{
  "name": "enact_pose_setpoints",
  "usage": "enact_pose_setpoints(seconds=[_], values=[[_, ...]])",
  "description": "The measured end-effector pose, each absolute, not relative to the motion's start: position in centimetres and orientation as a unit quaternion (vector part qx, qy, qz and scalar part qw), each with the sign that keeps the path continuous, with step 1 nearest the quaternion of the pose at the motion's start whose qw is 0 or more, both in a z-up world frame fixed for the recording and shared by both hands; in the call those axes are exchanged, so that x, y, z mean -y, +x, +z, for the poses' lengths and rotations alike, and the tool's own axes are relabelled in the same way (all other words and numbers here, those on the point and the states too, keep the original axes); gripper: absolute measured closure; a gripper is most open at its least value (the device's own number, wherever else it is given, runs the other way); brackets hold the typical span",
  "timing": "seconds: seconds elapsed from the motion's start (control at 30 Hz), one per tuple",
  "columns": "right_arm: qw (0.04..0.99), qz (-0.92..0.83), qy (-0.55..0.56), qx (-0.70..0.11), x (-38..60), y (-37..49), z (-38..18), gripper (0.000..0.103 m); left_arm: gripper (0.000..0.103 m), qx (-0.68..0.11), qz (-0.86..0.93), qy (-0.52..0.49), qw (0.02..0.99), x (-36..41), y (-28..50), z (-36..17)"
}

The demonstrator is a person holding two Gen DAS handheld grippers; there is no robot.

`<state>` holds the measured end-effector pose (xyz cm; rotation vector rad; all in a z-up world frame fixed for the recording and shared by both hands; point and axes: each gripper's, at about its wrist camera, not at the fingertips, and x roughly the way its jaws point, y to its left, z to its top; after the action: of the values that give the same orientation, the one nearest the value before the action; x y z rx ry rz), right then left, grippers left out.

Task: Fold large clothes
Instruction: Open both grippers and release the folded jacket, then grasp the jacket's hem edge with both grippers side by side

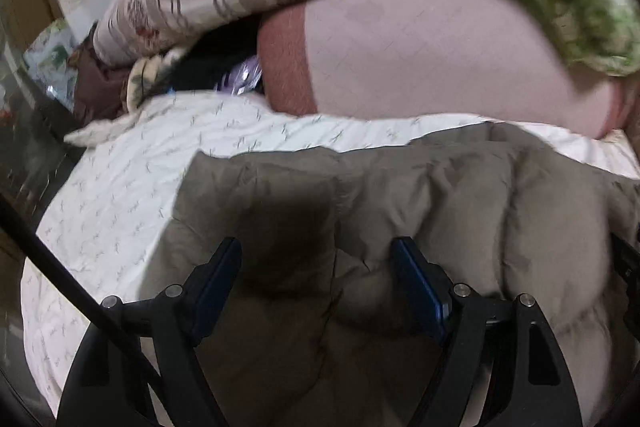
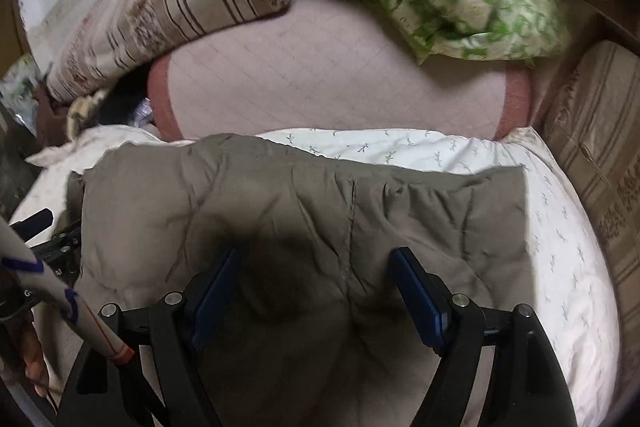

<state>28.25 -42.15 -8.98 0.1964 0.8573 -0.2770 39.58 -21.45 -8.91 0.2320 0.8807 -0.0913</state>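
Left wrist view: the left hand-held gripper [image 1: 316, 267] hangs wide open, holding nothing, over the padded khaki jacket [image 1: 420, 187], which lies spread on the bed [image 1: 104, 211], probably so it folds flat.

Right wrist view: the right hand-held gripper [image 2: 316, 267] is also spread wide and empty above the jacket's [image 2: 304, 195] middle seam, likely choosing a grip.

Matt, puffy quilted cloth jacket [image 1: 400, 195] on a thin printed cotton sheet [image 1: 120, 187]; claw pads [image 2: 416, 291] ribbed blue rubber

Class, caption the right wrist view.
Open right gripper poised over a padded khaki garment on a white sheet.
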Motion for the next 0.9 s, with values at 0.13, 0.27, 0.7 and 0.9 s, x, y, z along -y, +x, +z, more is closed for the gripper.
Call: enact_pose_setpoints(seconds=[0.13,0.27,0.7,0.9], values=[[0.887,-0.15,0.094,-0.427,43.8,30.8,-11.2,0.02,0.025,-0.46,-0.033,0.074,0.884,20.6,43.3,-11.2],[0.882,-0.143,0.127,-0.43,45.8,32.6,-12.7,0.017,0.023,-0.466,-0.031,0.057,0.882,20.4,45.3,-12.1],[0.878,-0.14,0.149,-0.432,47.8,36.6,-14.5,0.012,0.02,-0.48,-0.026,0.046,0.876,21.5,49.0,-13.9],[0.88,-0.138,0.154,-0.428,47.9,36.7,-14.9,0.012,0.019,-0.482,-0.025,0.043,0.875,21.4,49.2,-14.1]])
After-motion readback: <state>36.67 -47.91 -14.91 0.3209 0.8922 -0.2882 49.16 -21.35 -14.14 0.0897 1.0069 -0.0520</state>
